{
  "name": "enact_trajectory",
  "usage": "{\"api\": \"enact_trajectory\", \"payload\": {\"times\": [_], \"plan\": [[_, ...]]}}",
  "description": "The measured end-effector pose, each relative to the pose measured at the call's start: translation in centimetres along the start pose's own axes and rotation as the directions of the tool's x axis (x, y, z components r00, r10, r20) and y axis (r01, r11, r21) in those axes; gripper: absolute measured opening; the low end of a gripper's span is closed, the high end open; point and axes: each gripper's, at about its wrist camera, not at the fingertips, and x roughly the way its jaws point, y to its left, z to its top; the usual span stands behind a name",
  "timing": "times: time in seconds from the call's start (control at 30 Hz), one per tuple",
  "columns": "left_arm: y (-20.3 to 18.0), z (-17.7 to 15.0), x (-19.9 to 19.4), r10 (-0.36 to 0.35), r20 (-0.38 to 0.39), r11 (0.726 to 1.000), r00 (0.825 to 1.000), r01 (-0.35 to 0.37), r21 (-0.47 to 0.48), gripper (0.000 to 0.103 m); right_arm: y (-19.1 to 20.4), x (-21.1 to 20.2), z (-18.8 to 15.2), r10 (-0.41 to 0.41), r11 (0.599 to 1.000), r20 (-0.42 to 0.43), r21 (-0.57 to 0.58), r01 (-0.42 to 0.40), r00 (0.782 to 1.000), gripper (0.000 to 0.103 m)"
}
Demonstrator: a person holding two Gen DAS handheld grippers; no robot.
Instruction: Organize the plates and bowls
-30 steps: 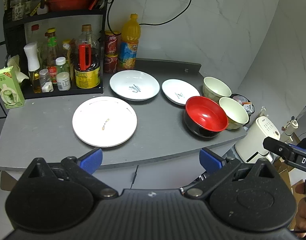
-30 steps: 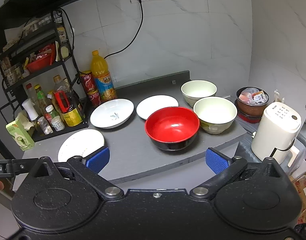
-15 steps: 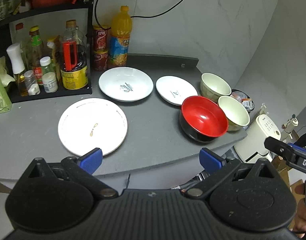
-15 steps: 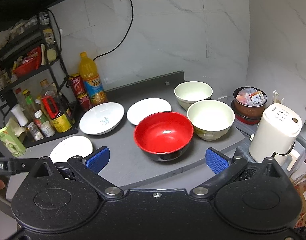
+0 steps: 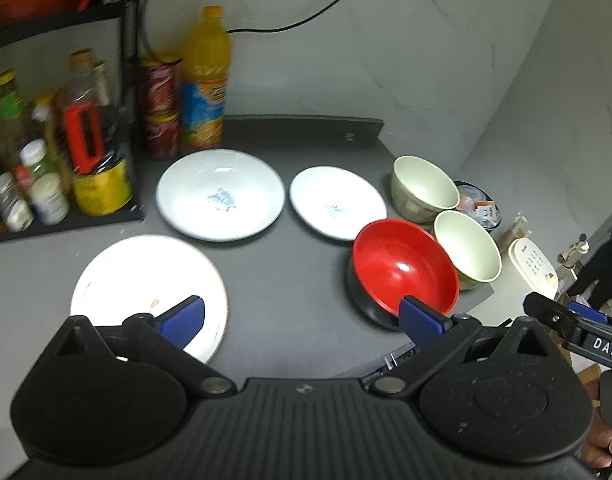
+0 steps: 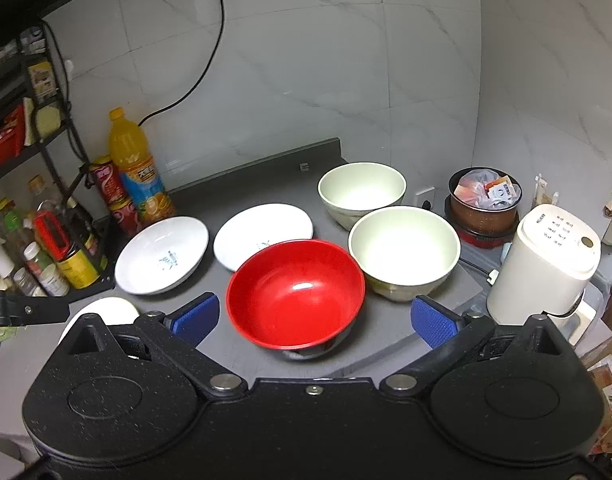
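1. Crockery spread over a grey desk (image 5: 290, 280): three white plates to the left, three bowls to the right, none stacked.
2. Red bowl (image 6: 296, 294) with black outside sits upright near the front edge of the desk, just beside the near cream bowl (image 6: 404, 250); whether the rims touch cannot be told.
3. Far cream bowl (image 6: 362, 190) stands behind the near one, close to it, toward the wall.
4. Small white plate (image 6: 262, 234) lies behind the red bowl; the bowl's rim hides part of the plate's front edge in the right wrist view.
5. Deep white plate (image 5: 220, 194) with a blue mark in its middle lies left of the small plate, near the bottles.
6. Large flat white plate (image 5: 146, 280) lies at the front left, well apart from the bowls.
7. Left tongs (image 5: 302, 320) released, blue pads spread wide, hovering over the front of the desk; left pad in front of the large plate, right pad in front of the red bowl.
8. Right tongs (image 6: 314, 320) also released and empty, pads either side of the red bowl, above the front edge.
9. Orange drink bottle (image 6: 140, 172) and red cans (image 6: 112, 194) stand at the back left beside a black rack (image 5: 66, 216) of condiment bottles.
10. White kettle (image 6: 546, 264) stands off the desk's right end.
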Motion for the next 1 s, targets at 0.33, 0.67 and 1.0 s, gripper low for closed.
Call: {"api": "enact_trajectory", "payload": {"times": [0.33,0.67,1.0], "plan": [[0.0,3.7,4.5,-0.039,-0.039,0.999,0.998,0.041,0.037,0.102,-0.1,3.5,1.7,-0.04,0.998,-0.007,0.051,0.04,0.999,0.103],[-1.1,6.5,8.0,-0.063,-0.087,0.996,0.994,0.067,0.051,0.102,-1.9,6.2,3.1,-0.062,0.995,-0.034,0.082,0.064,0.998,0.103],[-4.5,8.4,12.3,-0.077,-0.107,0.997,0.991,0.08,0.023,0.102,-5.5,9.8,4.5,-0.058,0.994,-0.082,0.09,0.065,0.995,0.103]]}}
